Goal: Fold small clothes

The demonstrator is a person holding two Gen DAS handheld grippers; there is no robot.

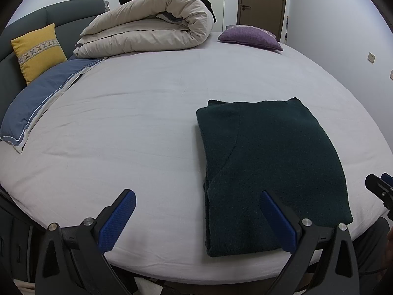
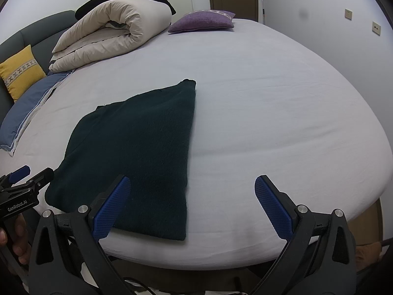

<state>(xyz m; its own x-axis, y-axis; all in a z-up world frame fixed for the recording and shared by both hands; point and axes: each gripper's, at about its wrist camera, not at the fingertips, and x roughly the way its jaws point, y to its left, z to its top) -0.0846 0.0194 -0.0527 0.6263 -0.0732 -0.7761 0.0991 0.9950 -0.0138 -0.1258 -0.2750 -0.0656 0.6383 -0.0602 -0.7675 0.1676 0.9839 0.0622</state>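
Neatly folded sweater [image 1: 267, 172]; claws spread.

one sweater [image 1: 267, 162], three pillows [image 1: 36, 51], one duvet [image 1: 152, 29]

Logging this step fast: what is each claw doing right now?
Left claw: open, holding nothing, above the near edge of the folded dark green sweater.
Right claw: open, holding nothing, over the sweater's near right corner.

I see a bed [image 1: 147, 113] in a pale sheet — a rolled beige duvet [image 1: 152, 22] far back, a purple cushion [image 1: 250, 36] near it, a yellow cushion [image 1: 39, 51] against the grey headboard [image 1: 61, 12], a blue pillow [image 1: 41, 98] below — and a brown door [image 1: 261, 0] beyond.
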